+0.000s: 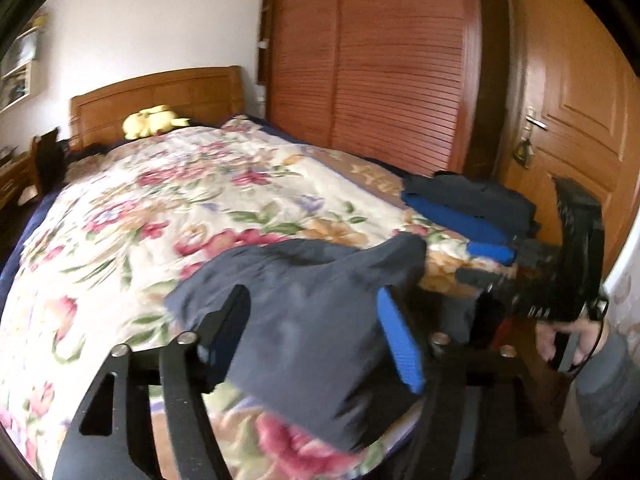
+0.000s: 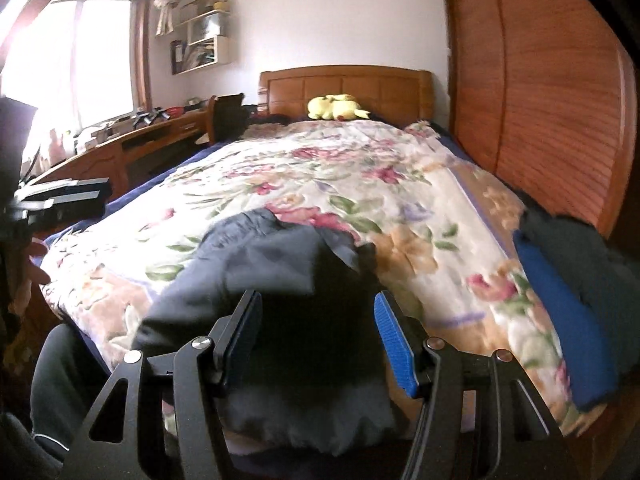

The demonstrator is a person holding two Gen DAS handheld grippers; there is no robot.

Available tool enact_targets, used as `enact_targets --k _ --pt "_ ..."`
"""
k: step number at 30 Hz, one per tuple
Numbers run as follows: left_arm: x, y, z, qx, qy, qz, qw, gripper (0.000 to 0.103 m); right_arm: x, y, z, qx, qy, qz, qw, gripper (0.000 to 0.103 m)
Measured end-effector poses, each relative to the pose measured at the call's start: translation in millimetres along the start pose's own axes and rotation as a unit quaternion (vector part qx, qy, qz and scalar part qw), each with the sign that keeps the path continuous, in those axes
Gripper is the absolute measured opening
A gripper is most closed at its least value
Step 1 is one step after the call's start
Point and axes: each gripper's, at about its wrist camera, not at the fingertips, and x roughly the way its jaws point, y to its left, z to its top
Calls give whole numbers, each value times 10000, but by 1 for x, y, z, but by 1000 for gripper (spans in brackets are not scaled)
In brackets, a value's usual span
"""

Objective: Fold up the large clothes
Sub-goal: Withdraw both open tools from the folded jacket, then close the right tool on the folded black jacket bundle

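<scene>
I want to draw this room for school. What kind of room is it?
It looks like a bedroom. There is a big bed with a flowery quilt and a wooden headboard, a yellow stuffed toy by the headboard, and a tall wooden wardrobe next to the bed.

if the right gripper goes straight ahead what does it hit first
The dark garment, lying between the open jaws of the right gripper on the floral quilt. Blur makes the depth uncertain.
</scene>
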Motion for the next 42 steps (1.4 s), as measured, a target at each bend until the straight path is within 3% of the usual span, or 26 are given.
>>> enact_targets --k 11,17,30,37,40,42 --pt "-21 65 -63 -608 18 717 9956 73 56 28 45 -664 400 87 9970 61" --pt "-33 88 -90 -888 -26 918 9918 73 72 33 55 -861 683 41 9939 62" --pt "-50 114 -124 -1206 -145 1293 9841 74 114 23 53 -675 1457 187 9868 62" --pt "-49 115 -137 -1273 -88 1336 9828 74 124 15 44 -320 1591 420 9858 62" --pt "-46 116 -140 -1308 -52 1308 9827 74 123 16 46 -289 1569 453 9862 46" --pt "-44 116 -141 -1310 -27 1291 9829 74 121 19 47 -336 1573 523 9856 17"
